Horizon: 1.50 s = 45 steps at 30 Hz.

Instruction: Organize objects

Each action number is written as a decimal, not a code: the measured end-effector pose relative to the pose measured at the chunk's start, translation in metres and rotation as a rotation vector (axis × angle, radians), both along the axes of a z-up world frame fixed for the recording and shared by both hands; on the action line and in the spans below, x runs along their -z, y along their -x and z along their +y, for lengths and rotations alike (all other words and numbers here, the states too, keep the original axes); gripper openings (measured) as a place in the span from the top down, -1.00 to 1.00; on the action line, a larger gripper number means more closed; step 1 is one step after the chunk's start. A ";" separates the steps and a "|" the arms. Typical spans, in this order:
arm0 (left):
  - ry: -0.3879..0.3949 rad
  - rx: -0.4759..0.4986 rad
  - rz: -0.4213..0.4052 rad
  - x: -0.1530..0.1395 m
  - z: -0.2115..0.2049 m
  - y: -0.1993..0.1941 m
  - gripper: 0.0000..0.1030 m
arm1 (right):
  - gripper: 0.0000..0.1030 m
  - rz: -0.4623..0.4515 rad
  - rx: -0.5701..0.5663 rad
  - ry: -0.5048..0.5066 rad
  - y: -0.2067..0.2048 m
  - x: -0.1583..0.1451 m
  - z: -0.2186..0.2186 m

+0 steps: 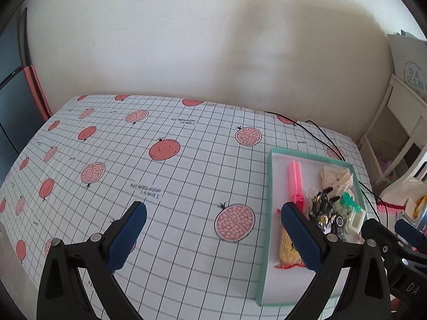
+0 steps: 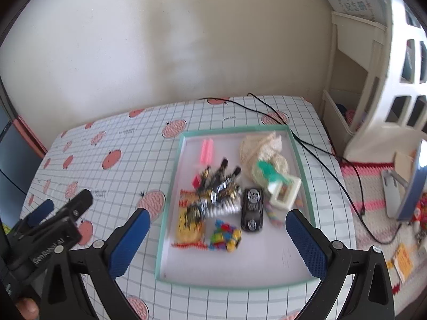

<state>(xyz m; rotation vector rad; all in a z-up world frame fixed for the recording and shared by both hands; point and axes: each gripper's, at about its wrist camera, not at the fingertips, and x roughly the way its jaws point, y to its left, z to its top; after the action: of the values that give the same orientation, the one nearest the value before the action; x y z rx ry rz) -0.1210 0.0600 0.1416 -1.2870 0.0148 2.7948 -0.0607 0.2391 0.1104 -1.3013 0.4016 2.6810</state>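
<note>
Hovering with jaws apart and holding nothing, the right gripper (image 2: 216, 237) faces the green-rimmed tray (image 2: 170, 205); the left gripper (image 1: 213, 229) hangs open over the tablecloth (image 1: 186, 165) to its left. Gathered inside are a toy car (image 2: 252, 209), snack packet (image 2: 189, 226), pink clips (image 2: 206, 150) and lace bundle (image 2: 263, 149), likely already sorted.

Left wrist view looked down across the table (image 1: 160, 176) toward the wall, tray (image 1: 269, 213) at its right. Right wrist view sat nearer, over the tray (image 2: 170, 213). Both shared tray and tablecloth.
</note>
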 end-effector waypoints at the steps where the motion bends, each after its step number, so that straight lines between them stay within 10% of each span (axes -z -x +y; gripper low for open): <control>1: 0.001 0.001 0.002 0.000 -0.002 -0.005 -0.96 | -1.00 -0.003 0.002 0.000 -0.004 0.001 -0.002; 26: 0.044 0.061 -0.015 0.069 -0.048 -0.122 -0.95 | -1.00 -0.062 0.014 -0.035 -0.111 0.089 -0.048; 45: 0.005 0.026 -0.106 0.121 -0.063 -0.119 -0.95 | -1.00 -0.072 0.041 -0.089 -0.106 0.122 -0.048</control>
<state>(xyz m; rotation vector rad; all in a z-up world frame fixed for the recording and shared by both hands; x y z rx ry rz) -0.0020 -0.0035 0.0209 -1.4232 0.0329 2.7036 0.0452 0.1908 -0.0115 -1.3442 0.2934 2.5787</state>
